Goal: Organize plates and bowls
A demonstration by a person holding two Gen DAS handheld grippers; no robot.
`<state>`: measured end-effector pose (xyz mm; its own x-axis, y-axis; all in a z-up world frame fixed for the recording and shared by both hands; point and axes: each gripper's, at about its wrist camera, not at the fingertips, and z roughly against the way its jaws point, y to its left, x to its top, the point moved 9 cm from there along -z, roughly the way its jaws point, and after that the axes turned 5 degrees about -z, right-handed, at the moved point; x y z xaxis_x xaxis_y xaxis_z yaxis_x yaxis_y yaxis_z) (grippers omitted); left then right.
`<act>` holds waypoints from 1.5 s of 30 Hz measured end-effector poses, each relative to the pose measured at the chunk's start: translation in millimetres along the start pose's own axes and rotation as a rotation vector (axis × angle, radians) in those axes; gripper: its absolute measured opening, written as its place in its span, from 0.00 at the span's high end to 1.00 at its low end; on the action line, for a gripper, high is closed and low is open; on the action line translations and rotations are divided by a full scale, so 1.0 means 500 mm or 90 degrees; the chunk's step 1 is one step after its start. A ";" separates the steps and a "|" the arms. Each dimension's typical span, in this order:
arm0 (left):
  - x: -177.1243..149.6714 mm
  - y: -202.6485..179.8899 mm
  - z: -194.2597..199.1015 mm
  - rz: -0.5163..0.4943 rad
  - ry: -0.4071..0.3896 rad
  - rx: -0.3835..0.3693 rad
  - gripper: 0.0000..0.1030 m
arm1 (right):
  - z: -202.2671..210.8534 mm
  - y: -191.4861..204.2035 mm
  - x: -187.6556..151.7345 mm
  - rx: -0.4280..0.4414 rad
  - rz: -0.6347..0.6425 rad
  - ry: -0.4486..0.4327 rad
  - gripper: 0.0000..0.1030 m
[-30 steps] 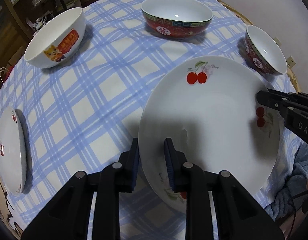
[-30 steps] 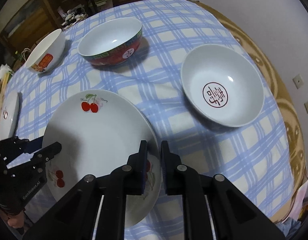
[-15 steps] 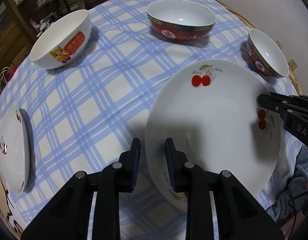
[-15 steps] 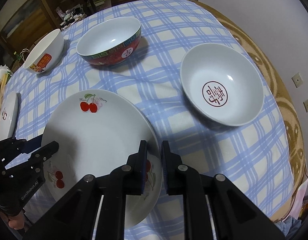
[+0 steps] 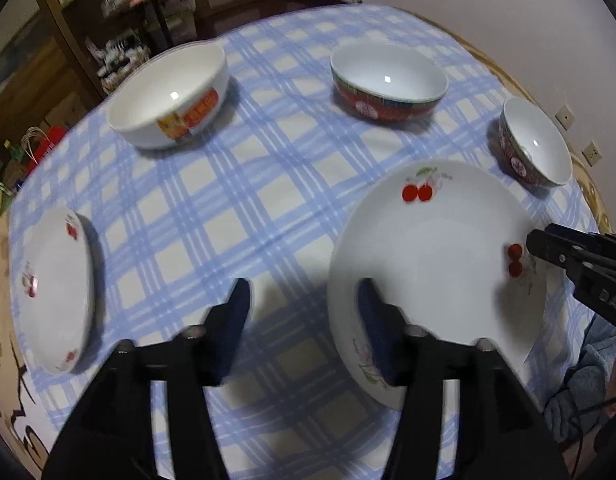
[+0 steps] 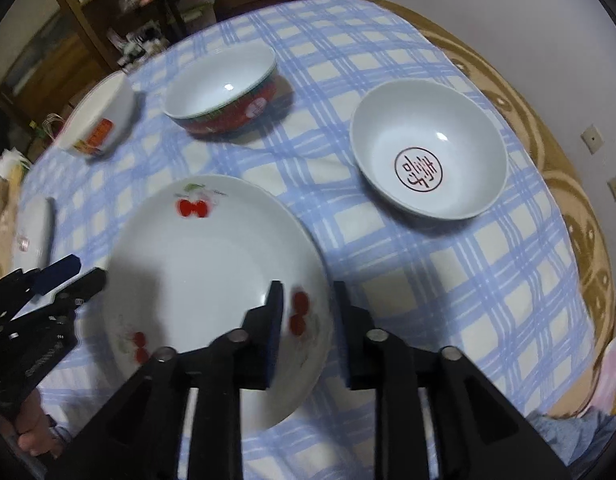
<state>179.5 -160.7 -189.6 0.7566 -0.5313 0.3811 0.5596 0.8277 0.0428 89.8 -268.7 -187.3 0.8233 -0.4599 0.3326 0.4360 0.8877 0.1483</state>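
Straddling the near rim of the big cherry plate [image 5: 436,256], the left gripper [image 5: 304,300] has its jaws spread wide, one finger out over the blue checked tablecloth [image 5: 228,200], the other over the plate's inner edge, gripping nothing. Right gripper [image 6: 306,304] sits lower centre of its view, jaws partly apart on either side of the same plate's rim [image 6: 212,272]; can't tell if the pads actually touch it. Plate lies flat on the cloth, lower right in the left view, lower left-centre in the right view. Small cherry plate [image 5: 54,288] at far left edge. White cartoon bowl [image 5: 170,98] upper left, red-banded bowl [image 5: 388,84] upper centre, small red bowl [image 5: 534,146] at right, all well apart. In the right view that small bowl [image 6: 428,156] shows a red character inside, upper right.
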 end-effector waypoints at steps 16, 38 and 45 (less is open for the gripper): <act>-0.017 0.135 0.107 0.003 0.008 0.067 0.13 | 0.117 0.142 0.047 0.010 0.114 -0.149 0.08; -0.081 0.473 0.169 0.153 -0.038 0.184 0.13 | 0.098 0.517 0.076 0.125 0.247 -0.194 0.00; -0.114 0.562 0.139 0.198 -0.028 0.214 0.13 | 0.053 0.621 0.081 0.145 0.298 -0.188 0.00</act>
<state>270.3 114.7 -135.2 0.8520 -0.2456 0.4623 0.1612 0.9633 0.2146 248.8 -11.0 -103.1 0.7588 -0.0216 0.6509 -0.0649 0.9920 0.1086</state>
